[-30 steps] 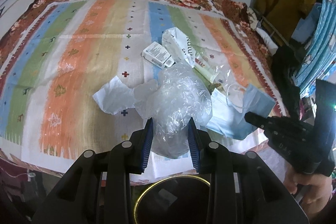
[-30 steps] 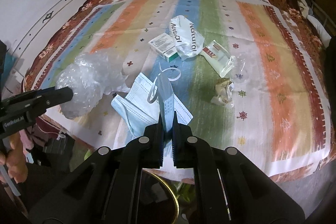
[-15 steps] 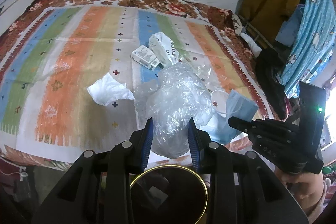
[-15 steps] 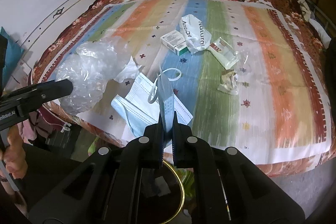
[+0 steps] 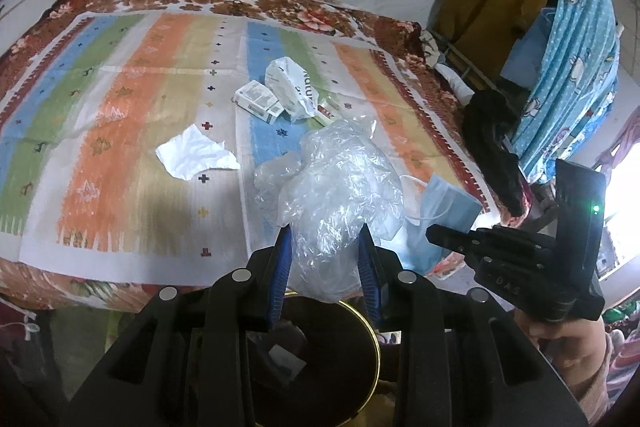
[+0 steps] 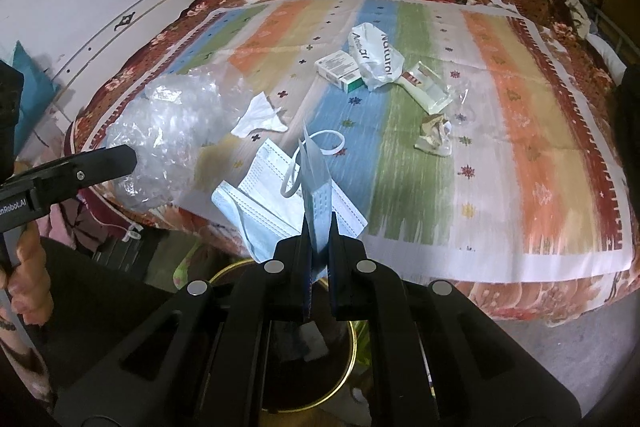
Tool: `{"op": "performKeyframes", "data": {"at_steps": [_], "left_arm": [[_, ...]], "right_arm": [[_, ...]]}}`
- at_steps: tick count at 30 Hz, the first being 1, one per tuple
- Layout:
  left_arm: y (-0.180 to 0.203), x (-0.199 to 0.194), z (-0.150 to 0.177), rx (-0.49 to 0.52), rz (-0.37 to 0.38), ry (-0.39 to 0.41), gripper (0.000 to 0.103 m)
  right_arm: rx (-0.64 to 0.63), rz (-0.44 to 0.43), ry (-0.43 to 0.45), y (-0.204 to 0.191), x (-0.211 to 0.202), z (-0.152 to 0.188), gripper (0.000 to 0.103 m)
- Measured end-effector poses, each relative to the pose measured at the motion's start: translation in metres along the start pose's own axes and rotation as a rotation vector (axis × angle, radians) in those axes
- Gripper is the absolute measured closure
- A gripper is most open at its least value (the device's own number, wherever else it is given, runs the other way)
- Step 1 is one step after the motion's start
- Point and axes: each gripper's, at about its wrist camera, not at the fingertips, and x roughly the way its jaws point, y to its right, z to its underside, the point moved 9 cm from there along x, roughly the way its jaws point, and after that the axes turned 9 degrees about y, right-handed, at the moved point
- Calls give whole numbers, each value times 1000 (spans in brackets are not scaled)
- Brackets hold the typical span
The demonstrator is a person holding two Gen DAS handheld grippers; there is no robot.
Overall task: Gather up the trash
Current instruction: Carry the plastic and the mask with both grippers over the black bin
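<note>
Left wrist view: we see our left gripper (image 5: 325, 259) with its jaws clamped on a clear bag (image 5: 340, 187) above the bin (image 5: 372, 347). Our right gripper (image 6: 319, 247) pinches a mask (image 6: 316, 195) at the bed (image 6: 520, 167) edge.

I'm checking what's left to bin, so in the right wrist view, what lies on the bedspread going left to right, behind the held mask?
White tissue → small carton → white printed bag → cream sachet → crumpled wrapper.
</note>
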Motion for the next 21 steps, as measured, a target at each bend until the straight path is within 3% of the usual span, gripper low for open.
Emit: {"op": "performKeyframes", "data": {"at_steps": [21], "left_arm": [[10, -46, 59, 101, -1, 65, 72]], "right_arm": [[3, -70, -15, -25, -28, 67, 98]]}}
